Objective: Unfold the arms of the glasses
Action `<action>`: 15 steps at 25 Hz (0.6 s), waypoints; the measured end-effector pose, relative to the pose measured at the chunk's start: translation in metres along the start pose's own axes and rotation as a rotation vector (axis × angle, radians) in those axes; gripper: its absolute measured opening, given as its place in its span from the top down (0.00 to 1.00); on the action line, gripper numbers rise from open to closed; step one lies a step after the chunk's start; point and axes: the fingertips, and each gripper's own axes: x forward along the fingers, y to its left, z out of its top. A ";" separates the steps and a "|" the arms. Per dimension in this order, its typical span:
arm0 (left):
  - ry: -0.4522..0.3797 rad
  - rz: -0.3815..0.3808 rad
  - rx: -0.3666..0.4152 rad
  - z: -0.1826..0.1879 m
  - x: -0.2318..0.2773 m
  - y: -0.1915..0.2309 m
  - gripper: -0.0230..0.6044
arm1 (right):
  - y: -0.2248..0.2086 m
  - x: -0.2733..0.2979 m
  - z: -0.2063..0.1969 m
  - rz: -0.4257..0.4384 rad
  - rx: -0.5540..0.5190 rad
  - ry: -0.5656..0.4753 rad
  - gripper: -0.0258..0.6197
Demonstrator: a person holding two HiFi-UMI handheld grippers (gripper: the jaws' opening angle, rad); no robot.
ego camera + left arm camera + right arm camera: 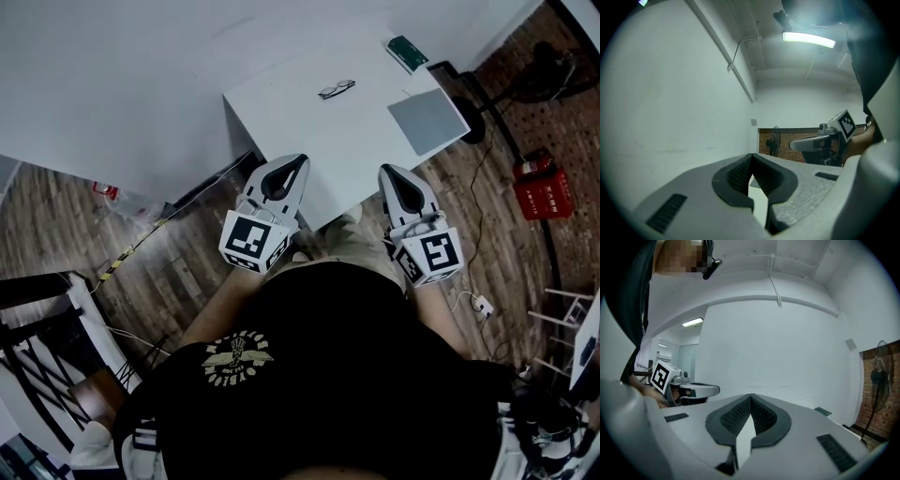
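A: Whereabouts of the glasses (337,89)?
B: Lying on the white table (300,122), towards its far side, at roughly 12 o'clock from both claws. Well apart from each. Too small in the head view to judge the fold of the arms.

A: State of the left gripper (296,161)?
B: Clenched, jaws pressed together, nothing caught between. Held about level at the table's near edge, marker cube back at 6 o'clock, above the black shirt (319,375).

A: And the right gripper (387,171)?
B: Likewise clenched shut and empty. Sitting at 3 o'clock of the left one, apart from it, tip also at the table's near edge. Visible side-on from the left gripper view, marker cube on top.

A: Anything else on the table?
B: Flat green item (407,53) at the far corner, 1 o'clock from the glasses. Grey sheet (427,120) at 4 o'clock from the glasses, close to the table's right edge.

A: Surroundings?
B: Wood floor (178,272) under and around the table. Red crate (542,190) on it, out at 3 o'clock of the right gripper. Standing fan (880,376) before a brick wall (881,418), at 3 o'clock in the right gripper view. Plain white wall straight ahead in both gripper views. Lit ceiling lamp (808,40) at 12 o'clock in the left gripper view.
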 end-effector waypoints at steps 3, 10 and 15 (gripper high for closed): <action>0.008 0.012 0.004 -0.003 0.000 0.006 0.95 | 0.004 0.009 0.000 0.023 -0.005 -0.016 0.96; 0.016 0.047 0.019 -0.002 0.005 0.023 0.95 | -0.007 0.026 -0.003 0.036 0.015 -0.025 0.96; 0.016 0.051 0.018 -0.003 0.010 0.025 0.95 | -0.010 0.029 -0.006 0.042 0.016 -0.022 0.96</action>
